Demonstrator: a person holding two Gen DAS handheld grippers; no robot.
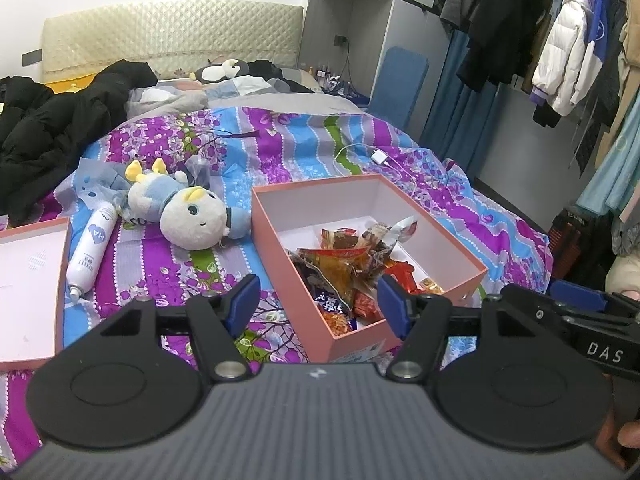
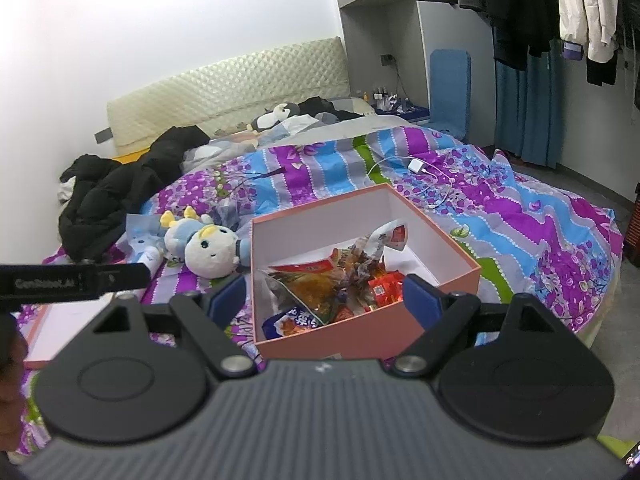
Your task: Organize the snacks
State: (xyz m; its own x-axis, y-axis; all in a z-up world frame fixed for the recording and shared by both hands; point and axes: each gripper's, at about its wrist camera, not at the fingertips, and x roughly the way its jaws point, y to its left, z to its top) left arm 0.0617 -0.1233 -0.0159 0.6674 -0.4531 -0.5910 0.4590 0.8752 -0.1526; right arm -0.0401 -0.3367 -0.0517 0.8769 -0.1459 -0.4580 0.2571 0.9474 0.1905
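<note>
Bedroom, patterned bed [image 1: 304, 152]. Snack packets [image 1: 344, 268] piled loose inside pink box [image 1: 360, 338]; lid [image 1: 32, 280] off, alongside. Left tongs [image 1: 318, 302], right tongs [image 2: 324, 294] spread, empty. Sorting, lidding apparently outstanding.

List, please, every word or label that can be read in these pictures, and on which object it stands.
"DAS": on the right gripper, seen from the left wrist.
"GenRobot.AI", blurred: on the left gripper, seen from the right wrist.
"HA", upside down: in the heart on the white spray can.
Print on the snack packets: too small to read.
</note>
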